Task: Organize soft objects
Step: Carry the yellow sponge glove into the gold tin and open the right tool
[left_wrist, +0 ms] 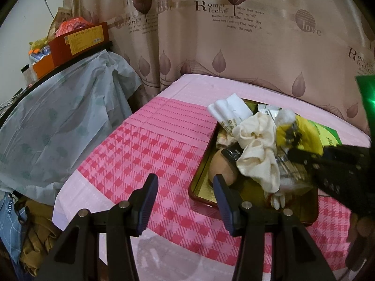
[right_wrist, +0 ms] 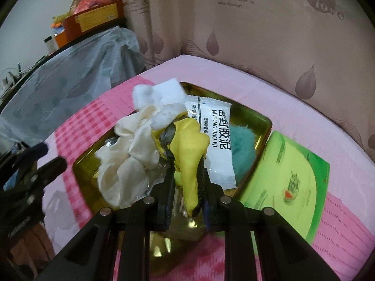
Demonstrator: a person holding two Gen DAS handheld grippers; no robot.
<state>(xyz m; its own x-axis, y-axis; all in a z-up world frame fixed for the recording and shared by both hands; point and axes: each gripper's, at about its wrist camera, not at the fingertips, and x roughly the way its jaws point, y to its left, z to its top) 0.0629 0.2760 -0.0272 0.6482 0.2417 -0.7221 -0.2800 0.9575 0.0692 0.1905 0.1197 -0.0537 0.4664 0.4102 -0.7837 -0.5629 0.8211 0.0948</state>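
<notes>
Yellow cloth (right_wrist: 189,154) clamped between right gripper (right_wrist: 187,182) jaws over tray (right_wrist: 262,126); left gripper (left_wrist: 185,187) jaws apart, empty.

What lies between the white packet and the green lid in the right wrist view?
A teal fluffy ball, inside the gold tin, sits between the packet and the lid.

Right gripper (right_wrist: 185,175) is angled down, its jaws clamped tight with something yellow pinched between them. Left gripper (left_wrist: 185,187) is tilted down too, with its jaws parted about halfway and nothing caught between its fingers (left_wrist: 150,192).
</notes>
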